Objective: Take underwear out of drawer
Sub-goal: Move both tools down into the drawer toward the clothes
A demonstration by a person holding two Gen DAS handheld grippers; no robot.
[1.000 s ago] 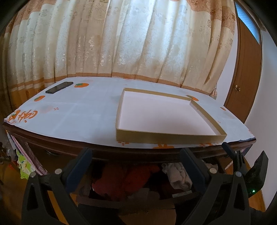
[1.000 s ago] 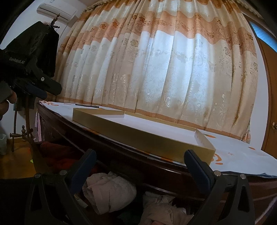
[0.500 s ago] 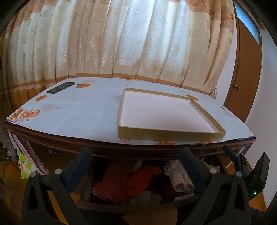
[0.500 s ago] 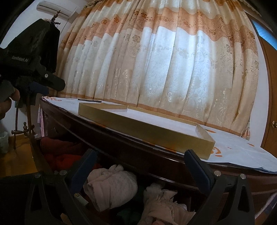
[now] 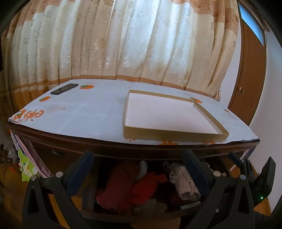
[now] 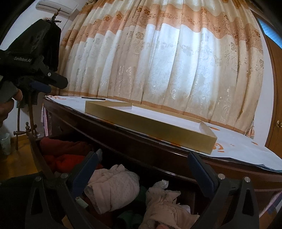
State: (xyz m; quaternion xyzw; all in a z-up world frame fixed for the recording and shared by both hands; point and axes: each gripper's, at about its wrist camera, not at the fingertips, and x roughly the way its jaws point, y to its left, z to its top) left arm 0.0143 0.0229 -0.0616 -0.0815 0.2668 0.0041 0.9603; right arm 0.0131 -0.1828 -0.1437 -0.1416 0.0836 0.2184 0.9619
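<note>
Below the table edge, your open drawer (image 5: 141, 209) holds the underwear: red garments (image 5: 134, 186) at centre and a pale bundle (image 5: 185, 183) to their right in the left wrist view; the right wrist view shows a pink folded piece (image 6: 112, 190) and a beige crumpled piece (image 6: 165, 206) side by side. Your left gripper (image 5: 139, 169) stands with fingers wide apart above the drawer, gripping nothing. Your right gripper (image 6: 142, 169) is likewise spread over the pink piece, empty; contact with the cloth cannot be judged. On top, a white cloth with orange fruit prints (image 5: 84, 112) covers the dark wooden table (image 5: 141, 155). You have a shallow gold-sided tray (image 5: 169, 135) with a white floor near the front edge, and a black phone (image 5: 64, 89) well apart at the far left corner. Behind hangs a cream and orange curtain (image 5: 123, 44); a wooden door (image 5: 250, 74) stands at right. An air conditioner (image 6: 58, 7) is mounted high on the left wall
</note>
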